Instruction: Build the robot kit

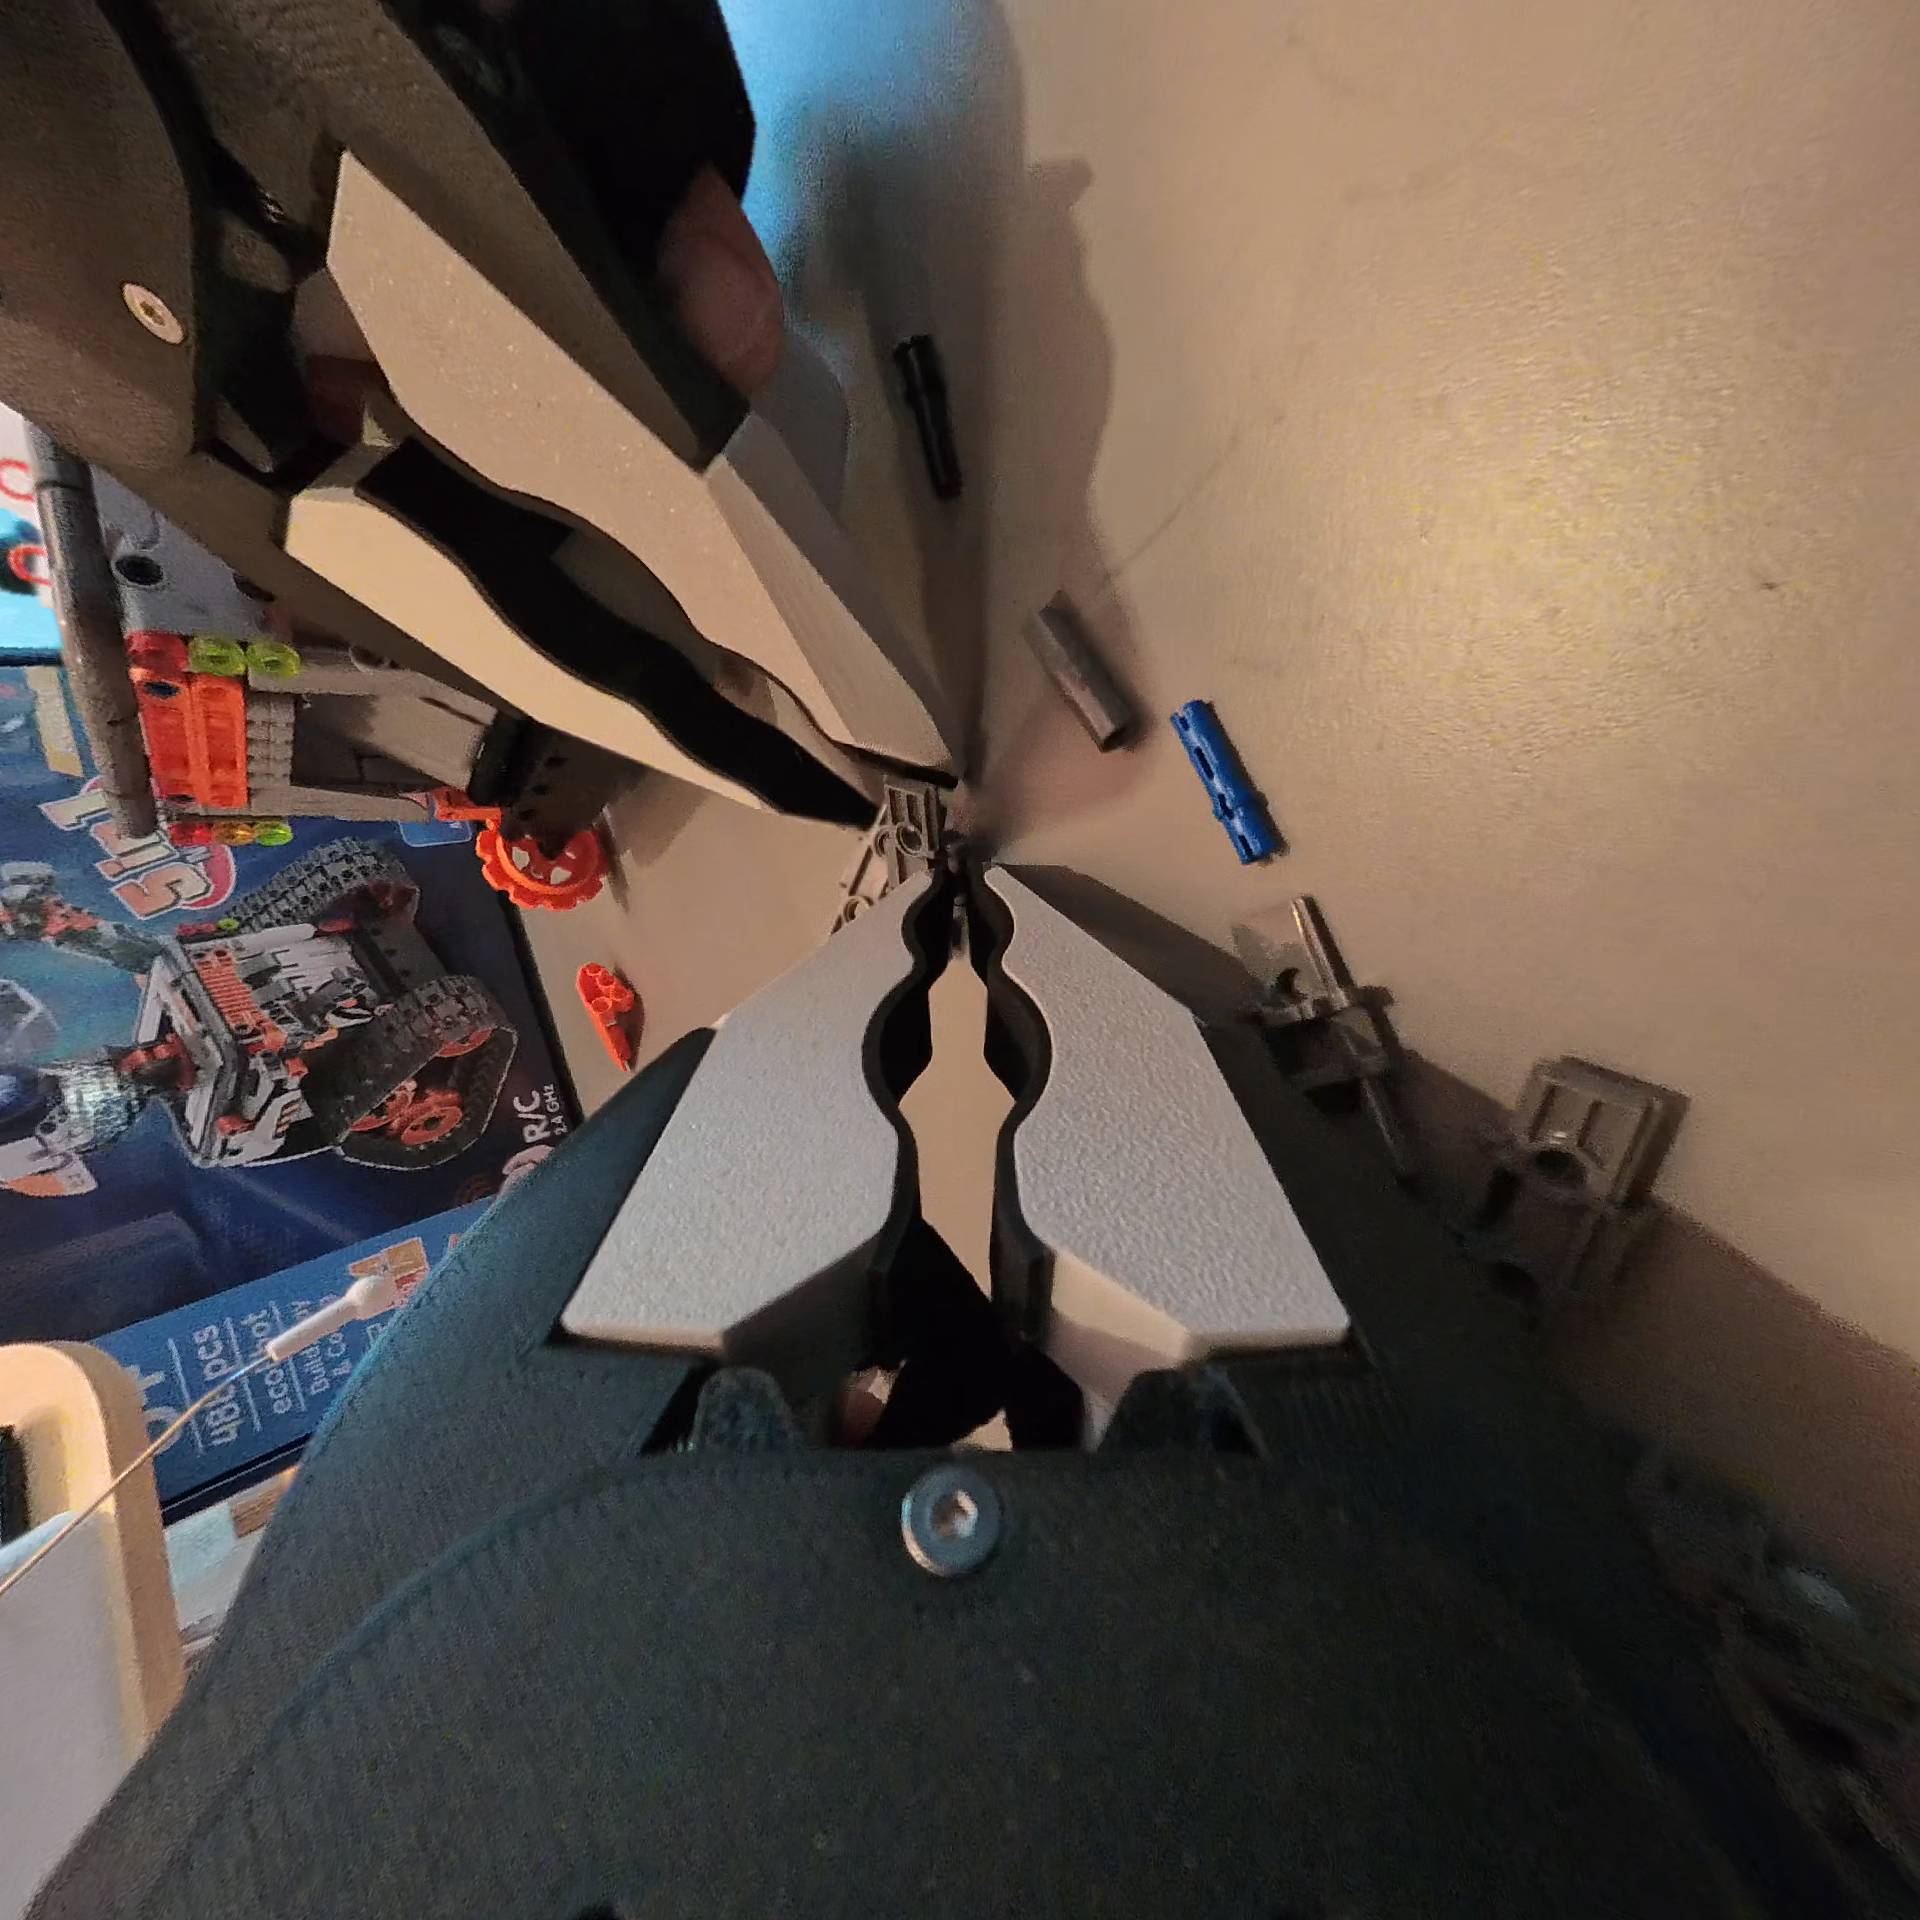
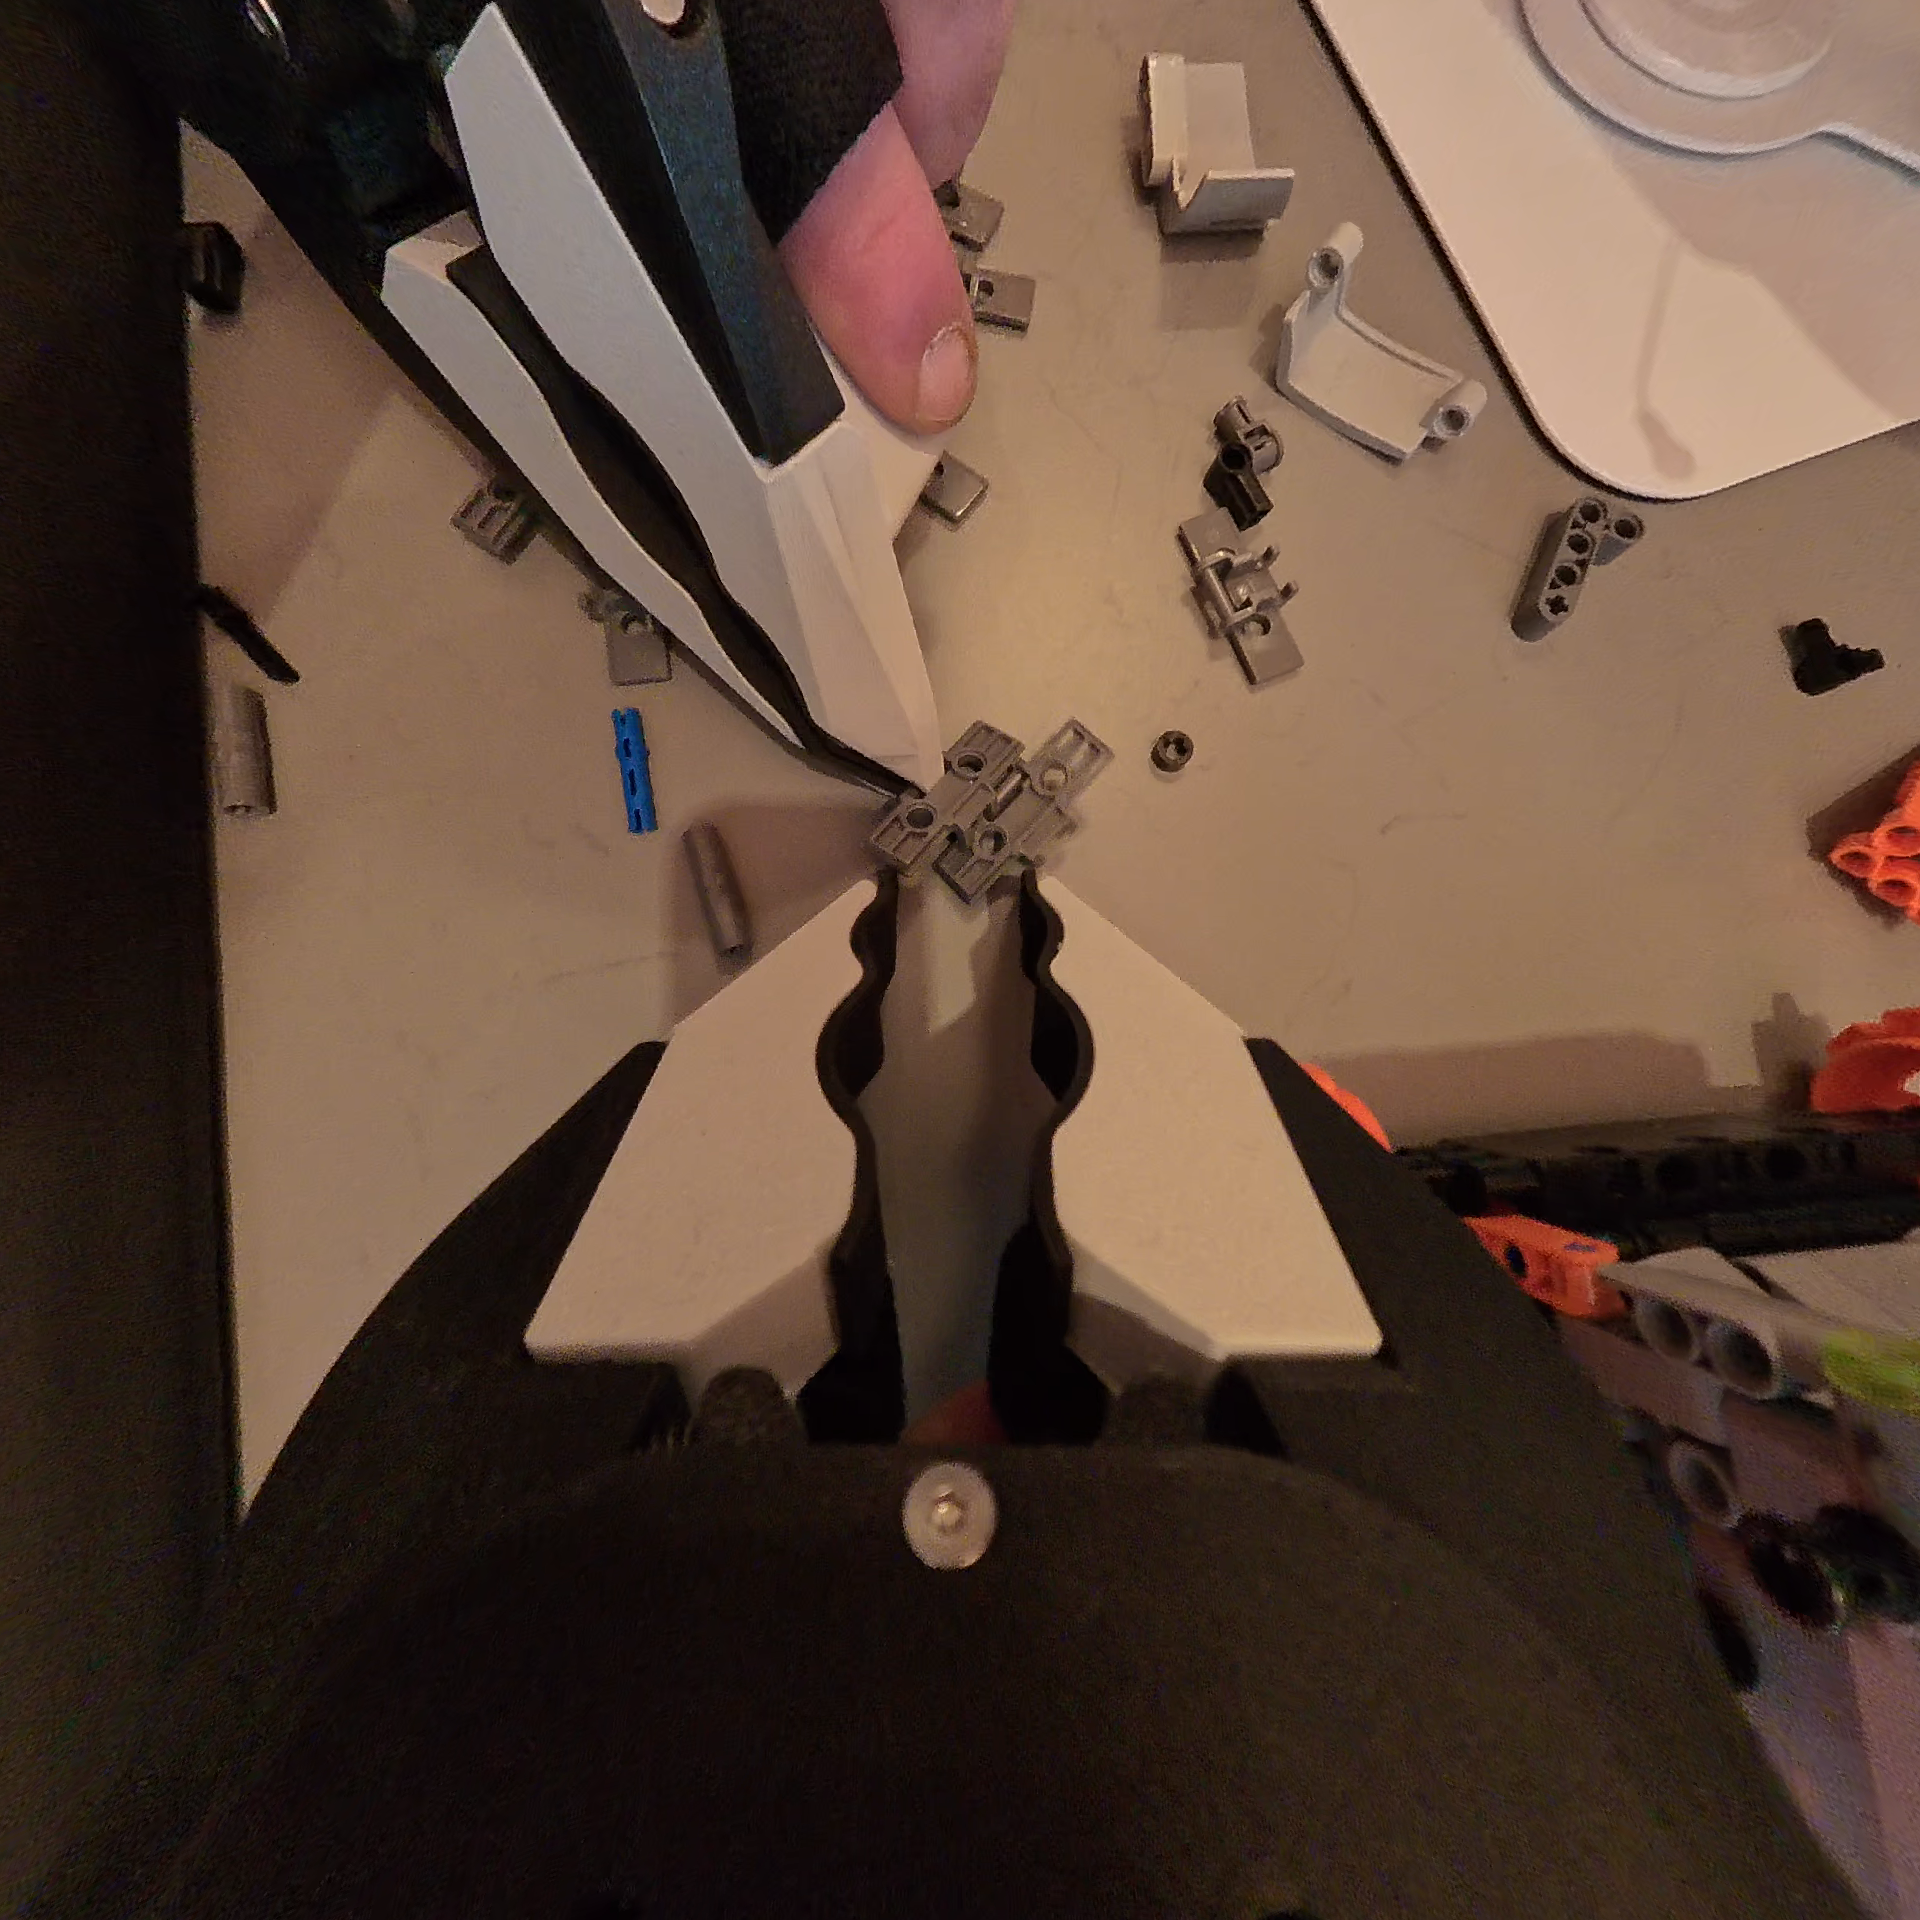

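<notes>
Beige table littered with building-toy parts; half-built grey-orange model at 9 o'clock in the left view. Both grippers meet on one small grey pin-hole assembly. Right gripper clenched on its near edge, left gripper pinching its 10 o'clock corner. Blue pin loose at 9 o'clock. Risk: edge-only grips, so any twist could pop the piece free.
</notes>
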`<move>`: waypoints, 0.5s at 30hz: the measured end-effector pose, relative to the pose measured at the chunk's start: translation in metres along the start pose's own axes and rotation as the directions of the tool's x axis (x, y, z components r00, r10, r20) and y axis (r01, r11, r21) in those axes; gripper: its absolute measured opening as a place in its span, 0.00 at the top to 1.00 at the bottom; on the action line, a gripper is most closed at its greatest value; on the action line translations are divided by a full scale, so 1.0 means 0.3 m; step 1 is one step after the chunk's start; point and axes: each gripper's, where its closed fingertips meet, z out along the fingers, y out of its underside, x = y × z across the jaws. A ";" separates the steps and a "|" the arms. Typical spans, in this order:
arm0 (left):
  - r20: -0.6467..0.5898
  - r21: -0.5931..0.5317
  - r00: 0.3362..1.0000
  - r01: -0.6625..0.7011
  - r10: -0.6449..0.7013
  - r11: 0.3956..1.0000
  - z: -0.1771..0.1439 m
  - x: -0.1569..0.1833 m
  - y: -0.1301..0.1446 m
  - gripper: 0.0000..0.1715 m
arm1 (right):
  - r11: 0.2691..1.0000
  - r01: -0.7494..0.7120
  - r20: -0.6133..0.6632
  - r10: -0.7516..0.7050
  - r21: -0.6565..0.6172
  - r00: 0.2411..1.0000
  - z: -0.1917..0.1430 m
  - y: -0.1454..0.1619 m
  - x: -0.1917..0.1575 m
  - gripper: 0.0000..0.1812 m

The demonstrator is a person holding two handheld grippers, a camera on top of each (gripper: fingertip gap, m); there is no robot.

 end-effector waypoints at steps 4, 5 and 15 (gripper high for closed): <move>0.018 0.019 1.000 0.000 0.000 1.000 -0.015 -0.011 -0.011 0.99 | 1.000 -0.015 0.037 0.015 -0.005 0.999 -0.014 0.012 -0.011 0.85; 0.022 0.008 1.000 -0.013 0.013 1.000 -0.018 -0.015 -0.004 0.99 | 1.000 -0.018 0.044 0.018 -0.004 0.999 -0.016 0.014 -0.013 0.85; -0.016 -0.028 0.983 -0.183 0.183 0.983 -0.014 -0.013 0.025 0.99 | 0.999 -0.040 0.073 0.039 0.009 0.997 -0.014 0.015 -0.016 0.85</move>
